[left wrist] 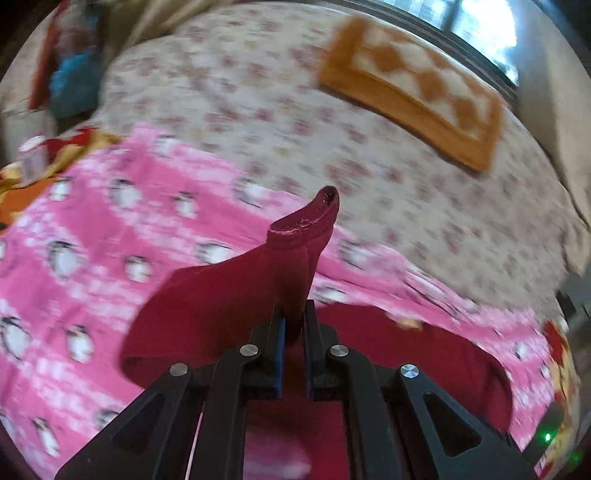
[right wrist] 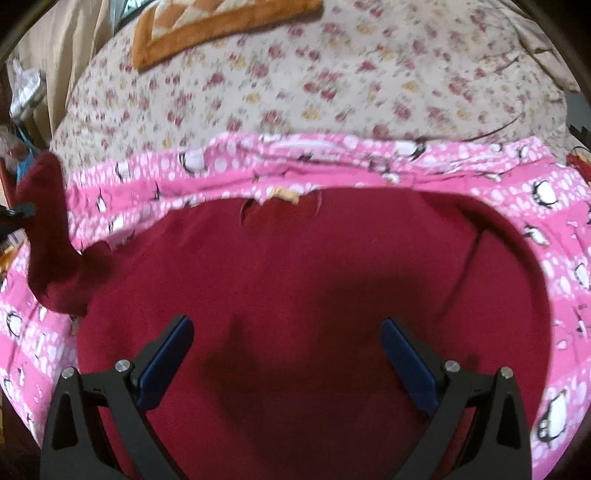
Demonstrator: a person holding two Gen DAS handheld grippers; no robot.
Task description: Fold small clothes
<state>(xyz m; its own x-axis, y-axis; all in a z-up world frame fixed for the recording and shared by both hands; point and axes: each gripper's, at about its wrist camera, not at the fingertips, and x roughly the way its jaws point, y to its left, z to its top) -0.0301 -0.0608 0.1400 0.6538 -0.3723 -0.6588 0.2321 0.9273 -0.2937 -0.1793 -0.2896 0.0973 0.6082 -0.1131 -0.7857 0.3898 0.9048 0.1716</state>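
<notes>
A small dark red garment [right wrist: 295, 295] lies spread on a pink penguin-print cloth [right wrist: 369, 166]. My left gripper [left wrist: 294, 314] is shut on the garment's left sleeve [left wrist: 229, 295] and holds it lifted above the pink cloth [left wrist: 92, 258]; the cuff sticks up past the fingertips. That lifted sleeve [right wrist: 48, 229] shows at the left edge of the right wrist view. My right gripper [right wrist: 288, 325] is open and empty, hovering over the middle of the garment's body, jaws wide apart.
The cloths lie on a floral bedsheet [left wrist: 332, 129]. An orange and cream folded blanket [left wrist: 417, 92] lies at the far side; it also shows in the right wrist view [right wrist: 207, 26]. Red and yellow fabric [left wrist: 55, 155] lies at the left.
</notes>
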